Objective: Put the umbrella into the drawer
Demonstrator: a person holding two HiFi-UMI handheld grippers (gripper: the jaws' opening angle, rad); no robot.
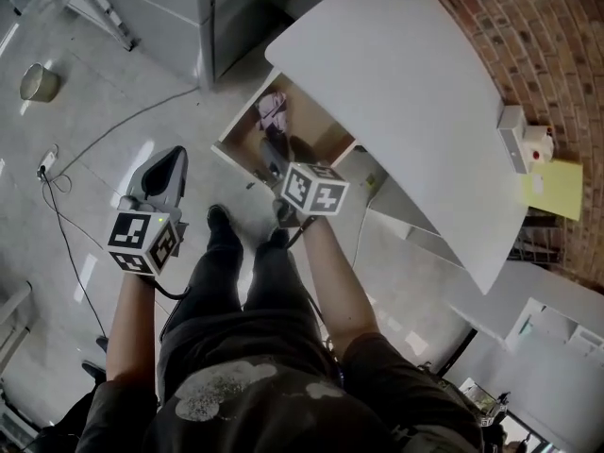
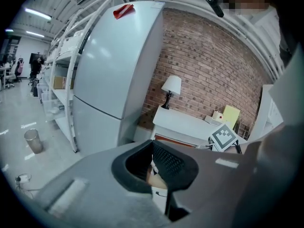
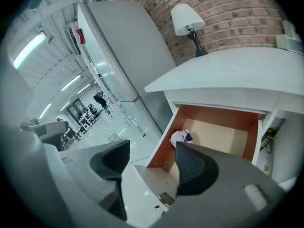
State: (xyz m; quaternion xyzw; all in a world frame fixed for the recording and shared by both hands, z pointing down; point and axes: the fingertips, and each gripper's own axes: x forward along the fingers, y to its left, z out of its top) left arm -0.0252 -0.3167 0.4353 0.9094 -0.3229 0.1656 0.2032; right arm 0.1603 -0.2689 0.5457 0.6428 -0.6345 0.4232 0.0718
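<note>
Grey glossy floor (image 1: 104, 102) underfoot, red brick wall (image 1: 528, 36) at the back, white desk top (image 1: 396, 92) in front of it, with a white lamp (image 3: 186, 18) on top and a tall grey fridge (image 2: 114, 70) beside. Under the desk top, drawer (image 3: 223, 137) pulled out, with orange-brown walls and a pale bare bottom. Umbrella (image 3: 180, 137) already inside, close against the left side wall. Right gripper (image 3: 151, 152) over the front part of the drawer, fingers (image 3: 194, 167) spread wide apart with only air between them. From the right gripper view, umbrella just above the tip of the right finger, but deeper in the drawer and clearly apart from both fingers, no touching. Left gripper (image 1: 173, 163) off to the side over the floor, well apart from the drawer and the umbrella; its fingers (image 2: 173, 163) brought together with only a thin slit left, gripping nothing. Umbrella itself folded into a small crumpled bundle, whitish-pink cloth with a dark part on one side; handle and strap too small to tell. From the head view, same bundle as a pale pink patch inside the drawer, beyond the marker cube (image 1: 314, 189) of the right gripper.
</note>
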